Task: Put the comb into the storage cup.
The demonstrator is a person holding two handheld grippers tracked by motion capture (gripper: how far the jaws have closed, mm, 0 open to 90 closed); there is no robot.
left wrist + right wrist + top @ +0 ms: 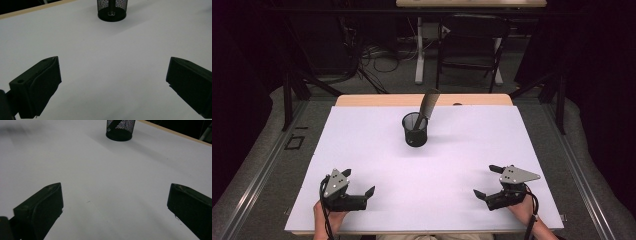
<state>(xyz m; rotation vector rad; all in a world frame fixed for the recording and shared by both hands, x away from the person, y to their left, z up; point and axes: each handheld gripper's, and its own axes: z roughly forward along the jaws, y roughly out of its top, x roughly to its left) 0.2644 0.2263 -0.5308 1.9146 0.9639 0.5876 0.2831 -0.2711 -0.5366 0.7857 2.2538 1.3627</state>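
Mesh cup (415, 129) upright on the table (362, 150), centred left-to-right, toward the far edge. Flat tool (426, 107) standing in it, leaning right and far (top well above the rim). Left gripper (361, 182) near-left, right gripper (484, 181) near-right, both well apart from the cup, at the near edge. Chair (472, 45) beyond the table, far right of centre.

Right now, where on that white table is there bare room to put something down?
Nearly everywhere. The white table is bare left and right of the mesh cup, and between the cup and both grippers. The left gripper and right gripper sit open at the near edge, bare sheet between them. The cup holds a dark comb-like thing.
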